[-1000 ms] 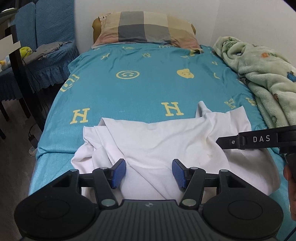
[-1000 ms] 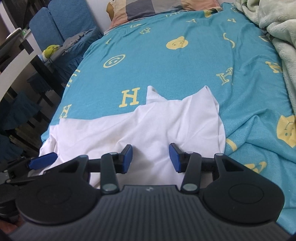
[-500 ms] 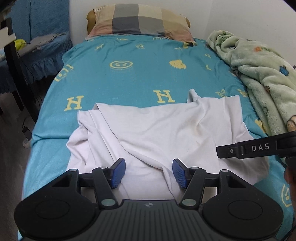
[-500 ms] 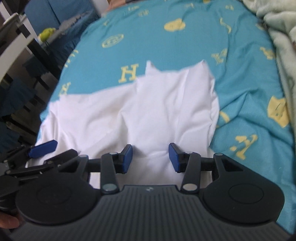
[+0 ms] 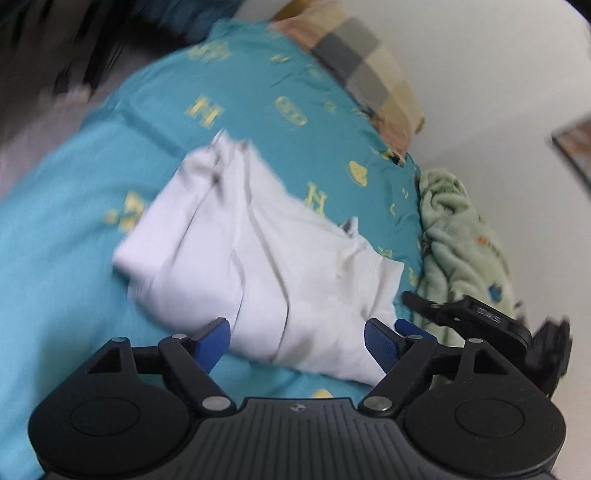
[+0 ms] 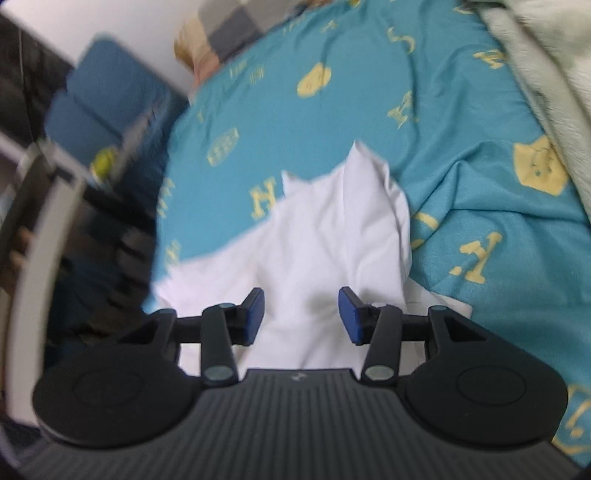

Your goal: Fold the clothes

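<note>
Two grippers hover over a white garment [image 5: 266, 258] crumpled on a teal bedsheet [image 5: 66, 229]. The left gripper [image 5: 297, 341] and right gripper [image 6: 301, 312] both have fingers spread, holding nothing. A checked pillow [image 5: 362, 70] lies at one o'clock, a green blanket [image 5: 461, 243] at three.

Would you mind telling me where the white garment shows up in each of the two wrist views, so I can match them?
Left wrist: the white garment fills the centre, lying crumpled on the teal sheet just beyond the open left gripper.
Right wrist: the white garment sits at lower centre, running under the open right gripper.
Shared landmark: the checked pillow at the head of the bed.
</note>
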Demonstrator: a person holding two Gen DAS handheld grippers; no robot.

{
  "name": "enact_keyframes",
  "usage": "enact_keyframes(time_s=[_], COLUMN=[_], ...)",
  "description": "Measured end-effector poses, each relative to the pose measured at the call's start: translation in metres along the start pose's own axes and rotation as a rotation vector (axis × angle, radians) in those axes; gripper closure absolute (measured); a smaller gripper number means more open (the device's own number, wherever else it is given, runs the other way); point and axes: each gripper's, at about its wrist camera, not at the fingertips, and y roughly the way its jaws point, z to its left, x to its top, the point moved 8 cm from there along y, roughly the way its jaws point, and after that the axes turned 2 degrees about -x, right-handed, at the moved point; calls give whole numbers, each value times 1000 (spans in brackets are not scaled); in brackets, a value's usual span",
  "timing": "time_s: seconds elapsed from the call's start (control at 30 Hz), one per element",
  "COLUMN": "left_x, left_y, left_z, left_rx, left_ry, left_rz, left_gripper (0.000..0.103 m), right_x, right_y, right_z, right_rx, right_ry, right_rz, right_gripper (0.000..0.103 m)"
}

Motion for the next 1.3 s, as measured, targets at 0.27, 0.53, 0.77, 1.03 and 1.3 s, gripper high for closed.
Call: enact_keyframes(time_s=[0.27, 0.53, 0.77, 1.03, 1.3], left_x=[8, 20, 37, 40, 41], left_y=[38, 26, 9, 8, 10], left_z=[41, 29, -2, 4, 6], left_rx=[10, -13, -130, -126, -125], left_ry=[-214, -146, -80, -106, -115], left_rz=[-30, -141, -221, -199, -192], left_gripper=[25, 76, 83, 83, 83], right_x=[-33, -88, -87, -61, -47], right_y=[-19, 29, 57, 48, 42], right_z=[1, 14, -6, -40, -27], right_rx=[160, 238, 236, 176, 111], right_ry=[237, 433, 625, 725, 539], right_rz=[57, 282, 267, 74, 23], right_gripper=[55, 45, 29, 33, 83])
